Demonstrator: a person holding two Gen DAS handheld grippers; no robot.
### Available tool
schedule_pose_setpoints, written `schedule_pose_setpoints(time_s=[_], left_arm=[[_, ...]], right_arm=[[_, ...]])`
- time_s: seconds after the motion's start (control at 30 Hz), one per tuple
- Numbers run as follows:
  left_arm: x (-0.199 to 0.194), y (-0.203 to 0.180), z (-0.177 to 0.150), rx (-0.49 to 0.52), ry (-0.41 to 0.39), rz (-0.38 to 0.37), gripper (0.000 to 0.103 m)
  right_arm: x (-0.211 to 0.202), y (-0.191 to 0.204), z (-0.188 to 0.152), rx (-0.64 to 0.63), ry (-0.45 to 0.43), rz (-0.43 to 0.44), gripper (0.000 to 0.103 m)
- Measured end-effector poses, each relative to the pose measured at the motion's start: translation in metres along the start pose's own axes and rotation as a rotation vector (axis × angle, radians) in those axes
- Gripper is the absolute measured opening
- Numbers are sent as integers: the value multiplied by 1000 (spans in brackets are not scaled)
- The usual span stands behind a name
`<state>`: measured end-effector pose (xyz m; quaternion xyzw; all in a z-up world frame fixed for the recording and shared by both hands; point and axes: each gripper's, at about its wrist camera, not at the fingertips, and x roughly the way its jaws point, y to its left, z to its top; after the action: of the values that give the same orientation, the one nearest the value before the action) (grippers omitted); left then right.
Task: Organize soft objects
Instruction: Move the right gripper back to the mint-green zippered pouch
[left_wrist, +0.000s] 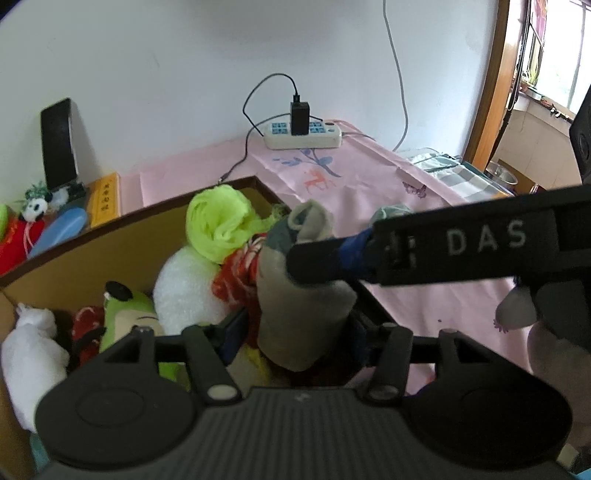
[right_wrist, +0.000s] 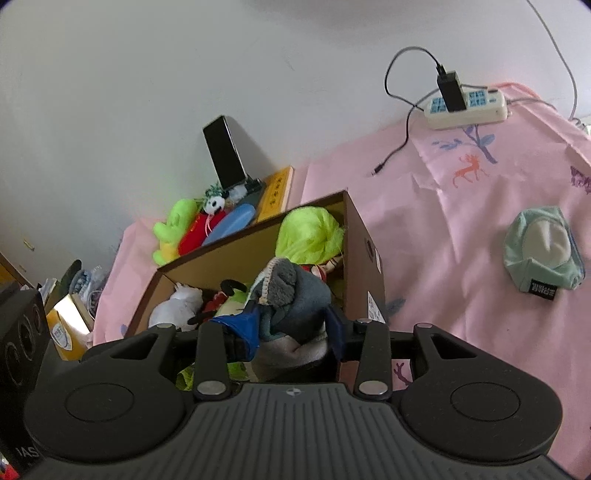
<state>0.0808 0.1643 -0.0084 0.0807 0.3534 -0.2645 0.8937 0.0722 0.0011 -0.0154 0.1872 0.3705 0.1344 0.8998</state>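
Note:
A rolled grey and blue sock bundle (left_wrist: 295, 299) (right_wrist: 291, 291) stands upright over the open cardboard box (left_wrist: 110, 229) (right_wrist: 364, 251). My left gripper (left_wrist: 297, 325) is open around its lower part, with a small gap showing on the left side. From the right, the right gripper's finger (left_wrist: 321, 262) crosses its upper part. My right gripper (right_wrist: 290, 325) has its blue-taped pads pressed on the bundle. Inside the box lie a lime green cloth (left_wrist: 218, 225) (right_wrist: 310, 232), a white plush (left_wrist: 184, 291), a green frog toy (left_wrist: 125, 314) and a white toy (left_wrist: 33, 347) (right_wrist: 177, 306).
A mint green cap-like cloth (right_wrist: 543, 247) (left_wrist: 391, 212) lies on the pink sheet (right_wrist: 443, 221) right of the box. A power strip with charger (left_wrist: 303, 134) (right_wrist: 465, 107) sits by the wall. A phone on a stand (right_wrist: 225, 155) and small toys (right_wrist: 184, 232) are behind the box.

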Motion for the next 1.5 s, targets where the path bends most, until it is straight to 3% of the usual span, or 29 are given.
schedule_pose_setpoints(time_s=[0.6,1.2,1.5], left_arm=[[-49,-18,-4,-14,-74,82,57],[-51,-50,-18,-73,25,264,57],[-45,-74,-19,-91,56,310,57]], right_arm=[[-40,-5,-17,32,-60,-3,23],[-64,-21,-35,25,-6,17,23],[-75,-34,-37,-11,31,10,23]])
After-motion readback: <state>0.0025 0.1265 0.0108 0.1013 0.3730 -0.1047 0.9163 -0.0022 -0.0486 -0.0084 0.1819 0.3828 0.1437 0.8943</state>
